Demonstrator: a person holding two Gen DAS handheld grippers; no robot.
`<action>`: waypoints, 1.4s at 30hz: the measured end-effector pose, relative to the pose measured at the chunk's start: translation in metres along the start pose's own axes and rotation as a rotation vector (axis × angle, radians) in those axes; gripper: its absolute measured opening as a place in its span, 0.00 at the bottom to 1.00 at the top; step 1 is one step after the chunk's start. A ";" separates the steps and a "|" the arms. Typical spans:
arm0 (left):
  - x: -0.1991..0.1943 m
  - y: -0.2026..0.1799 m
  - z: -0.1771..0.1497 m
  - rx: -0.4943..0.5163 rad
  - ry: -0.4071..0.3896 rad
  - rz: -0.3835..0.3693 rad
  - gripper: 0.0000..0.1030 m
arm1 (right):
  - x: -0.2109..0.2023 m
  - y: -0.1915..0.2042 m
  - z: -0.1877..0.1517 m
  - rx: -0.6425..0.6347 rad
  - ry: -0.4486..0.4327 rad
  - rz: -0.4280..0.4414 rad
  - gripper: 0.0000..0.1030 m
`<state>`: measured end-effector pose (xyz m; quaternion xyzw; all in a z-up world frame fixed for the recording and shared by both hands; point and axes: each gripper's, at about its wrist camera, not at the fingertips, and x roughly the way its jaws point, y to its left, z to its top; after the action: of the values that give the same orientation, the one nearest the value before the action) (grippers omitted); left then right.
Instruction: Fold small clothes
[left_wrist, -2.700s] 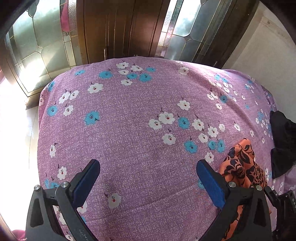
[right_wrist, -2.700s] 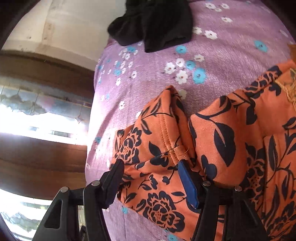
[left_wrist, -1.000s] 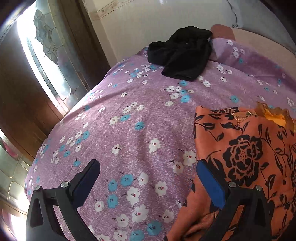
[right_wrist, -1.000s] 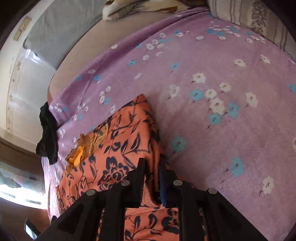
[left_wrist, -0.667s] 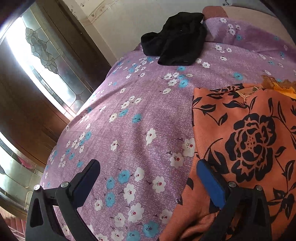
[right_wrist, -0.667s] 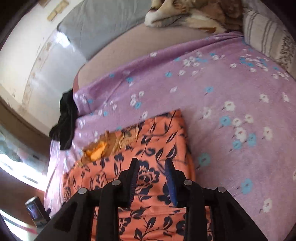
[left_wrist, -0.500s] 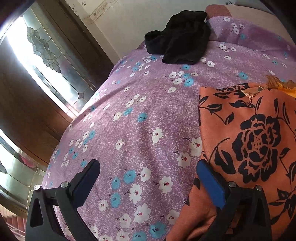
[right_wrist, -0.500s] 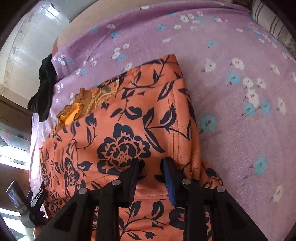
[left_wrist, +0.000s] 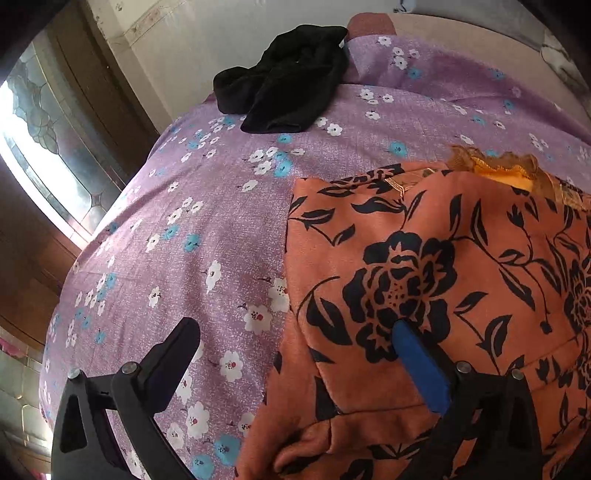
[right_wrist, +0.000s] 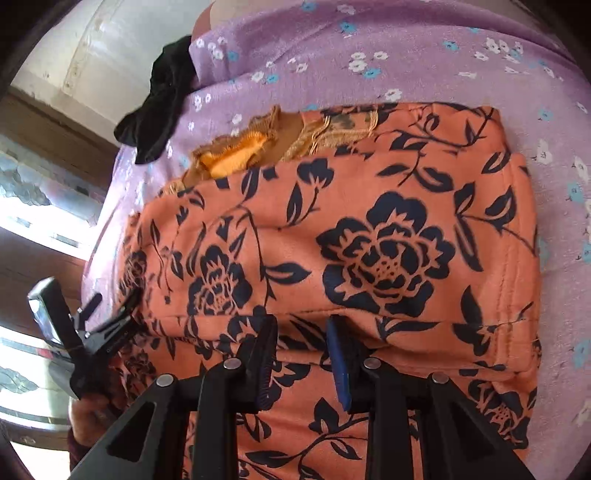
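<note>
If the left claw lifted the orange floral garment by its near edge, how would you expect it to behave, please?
The orange floral garment would probably droop: it already lies layered and creased. Its top fold would likely slide open, since nothing pins it. It looks light, being thin cloth on the purple bedsheet.

Under me is a bed covered by a purple sheet printed with small white and blue flowers. Near me on the right, an orange garment with black roses lies folded flat on it. At the far edge, well apart from that, sits a crumpled black garment.
</note>
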<state>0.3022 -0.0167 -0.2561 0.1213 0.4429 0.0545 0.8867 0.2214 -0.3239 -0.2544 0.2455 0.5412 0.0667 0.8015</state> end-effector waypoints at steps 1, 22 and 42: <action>-0.001 0.004 0.001 -0.022 -0.009 0.004 1.00 | -0.010 -0.010 0.008 0.017 -0.064 0.009 0.30; -0.004 0.012 -0.006 -0.022 0.061 0.005 1.00 | 0.015 0.019 -0.014 -0.123 -0.103 -0.182 0.53; -0.100 0.129 -0.159 -0.165 0.149 -0.247 1.00 | -0.122 -0.066 -0.184 0.075 -0.156 -0.112 0.55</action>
<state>0.1165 0.1143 -0.2369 -0.0115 0.5130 -0.0098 0.8583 -0.0041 -0.3678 -0.2369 0.2490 0.4923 -0.0178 0.8339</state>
